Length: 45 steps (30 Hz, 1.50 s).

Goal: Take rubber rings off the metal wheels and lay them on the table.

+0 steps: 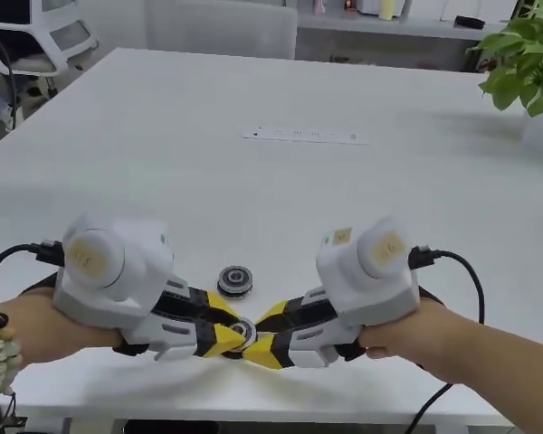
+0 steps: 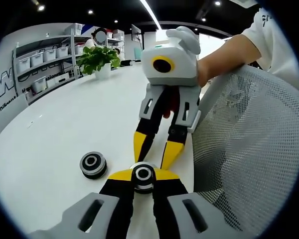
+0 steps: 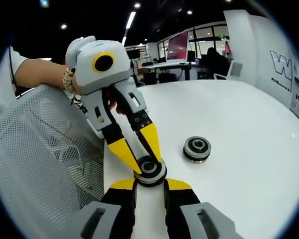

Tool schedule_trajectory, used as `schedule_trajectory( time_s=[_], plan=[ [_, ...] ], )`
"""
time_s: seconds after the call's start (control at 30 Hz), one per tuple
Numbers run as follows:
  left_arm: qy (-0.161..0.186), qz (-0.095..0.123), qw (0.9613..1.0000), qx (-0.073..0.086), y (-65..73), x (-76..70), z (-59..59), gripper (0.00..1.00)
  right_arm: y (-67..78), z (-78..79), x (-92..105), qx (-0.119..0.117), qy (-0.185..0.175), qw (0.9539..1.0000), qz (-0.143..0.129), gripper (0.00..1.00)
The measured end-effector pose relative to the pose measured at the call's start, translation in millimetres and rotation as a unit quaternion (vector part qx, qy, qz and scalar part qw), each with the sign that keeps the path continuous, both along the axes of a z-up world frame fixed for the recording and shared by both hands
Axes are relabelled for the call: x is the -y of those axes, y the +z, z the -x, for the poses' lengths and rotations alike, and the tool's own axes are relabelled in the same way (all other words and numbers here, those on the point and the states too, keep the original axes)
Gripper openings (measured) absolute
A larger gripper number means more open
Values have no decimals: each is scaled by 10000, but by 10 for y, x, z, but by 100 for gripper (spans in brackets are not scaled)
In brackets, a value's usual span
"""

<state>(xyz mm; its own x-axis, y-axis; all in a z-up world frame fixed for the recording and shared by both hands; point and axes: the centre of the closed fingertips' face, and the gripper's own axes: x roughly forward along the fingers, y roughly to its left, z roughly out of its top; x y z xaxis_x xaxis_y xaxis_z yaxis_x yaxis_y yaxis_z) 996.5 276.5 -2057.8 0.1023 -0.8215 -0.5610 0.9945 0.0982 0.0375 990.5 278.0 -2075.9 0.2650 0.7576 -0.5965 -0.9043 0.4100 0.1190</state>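
Head view: you had one wheel caught between both tongs at the near edge of the table. The left gripper was closed narrow on it, and the right gripper was closed on it from the opposite side. The rubber ring was not yet off, so this was judged to be the peeling step. Next move: hold the metal steady with one side and roll the ring over the rim with the other. A second wheel lay just beyond, untouched.
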Motion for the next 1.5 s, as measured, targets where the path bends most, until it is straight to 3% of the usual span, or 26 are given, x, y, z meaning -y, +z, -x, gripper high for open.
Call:
schedule_trajectory(
  time_s=[0.2, 0.23, 0.57, 0.7, 0.77, 0.8, 0.87, 1.03, 1.1, 1.17, 1.3, 1.37, 1.4, 1.43, 1.47, 1.5],
  plan=[
    [5, 10, 10000, 0, -1, 6, -9, 8, 9, 4, 12, 257, 226, 9993, 148, 16],
    [3, 7, 10000, 4, -2, 7, -10, 8, -19, 6, 51, 296, 269, 9987, 311, 13],
    [19, -3, 10000, 17, -9, 14, -17, 8, -32, 25, 72, 321, 294, 9984, 357, 1],
    [42, -2, 10000, 26, -10, 18, -19, 8, -29, 2, 82, 98, 26, 9995, 309, 0],
    [44, -3, 10000, 33, -12, 18, -19, 8, -31, -9, 88, -369, -369, 9985, 175, 0],
    [53, -2, 10000, 36, -13, 19, -20, 8, -39, -11, 96, -448, -435, 9979, 167, 0],
    [60, 0, 10000, 35, -14, 21, -21, 8, -35, -19, 94, -287, -344, 9988, 174, 0],
    [73, -3, 10000, 40, -18, 23, -27, 8, -39, -36, 106, -589, -673, 9959, 92, 0],
    [95, -2, 9999, 49, -19, 23, -35, 8, -41, -52, 115, -890, -1048, 9905, -14, 0],
    [95, -5, 9999, 61, -20, 25, -36, 8, -45, -63, 120, -1003, -1145, 9883, -131, 0],
    [126, 31, 9999, 43, -20, 29, -41, 8, -38, -88, 145, -1583, -1682, 9716, -515, 0],
    [150, 61, 9999, 31, -21, 37, -47, 8, 11, -213, 174, -1437, -2002, 9662, -762, 0],
    [149, 67, 9999, 33, -20, 40, -46, 8, 32, -232, 161, -1536, -2121, 9608, -910, 0],
    [139, 61, 9999, 31, -20, 39, -44, 8, -3, -139, 175, -2156, -2275, 9454, -893, 0],
    [133, 70, 9999, 14, -20, 42, -40, 8, 17, -168, 180, -2196, -2333, 9415, -1047, 0],
    [131, 78, 9999, 20, -20, 45, -40, 8, 32, -201, 198, -2274, -2442, 9348, -1218, 0]
  ],
)
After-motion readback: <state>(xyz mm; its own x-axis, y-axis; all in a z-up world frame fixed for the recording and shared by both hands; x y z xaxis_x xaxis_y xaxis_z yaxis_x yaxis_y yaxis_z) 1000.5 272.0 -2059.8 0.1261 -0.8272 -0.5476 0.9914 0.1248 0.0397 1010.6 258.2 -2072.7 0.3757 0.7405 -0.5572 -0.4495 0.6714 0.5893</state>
